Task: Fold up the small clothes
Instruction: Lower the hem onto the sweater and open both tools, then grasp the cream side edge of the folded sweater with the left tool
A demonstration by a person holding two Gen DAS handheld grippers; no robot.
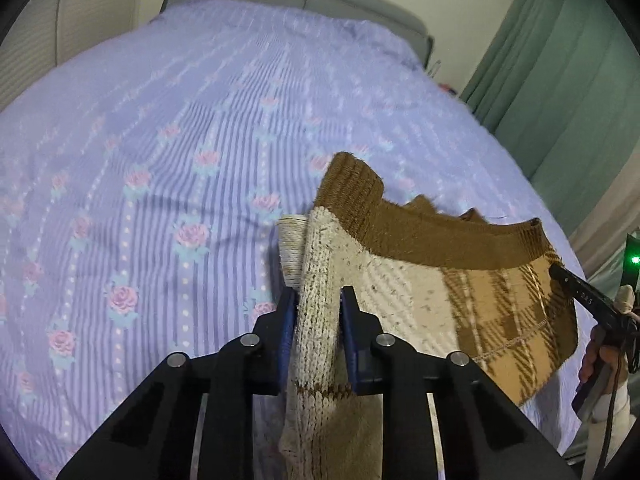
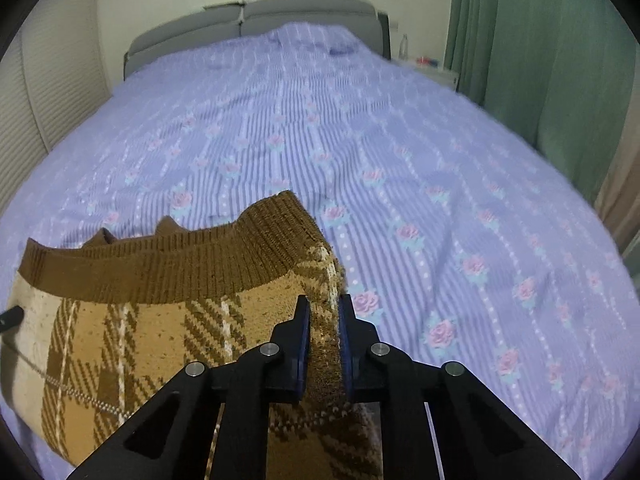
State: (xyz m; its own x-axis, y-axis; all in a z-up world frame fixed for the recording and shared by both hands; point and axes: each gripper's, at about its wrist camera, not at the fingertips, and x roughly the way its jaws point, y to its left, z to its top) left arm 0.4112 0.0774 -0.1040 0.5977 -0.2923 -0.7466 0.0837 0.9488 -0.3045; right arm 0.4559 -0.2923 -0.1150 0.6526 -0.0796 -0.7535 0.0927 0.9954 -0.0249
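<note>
Sweater hangs stretched between both tools above the bed. Left tool and right tool each pinch an edge, likely keeping it taut for folding.

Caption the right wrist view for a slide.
Right tongs clamp the brown plaid knit sweater at its ribbed-hem corner, held above the lilac floral bedspread.

The sweater hangs above the bed, between both grippers, headboard far behind
</note>
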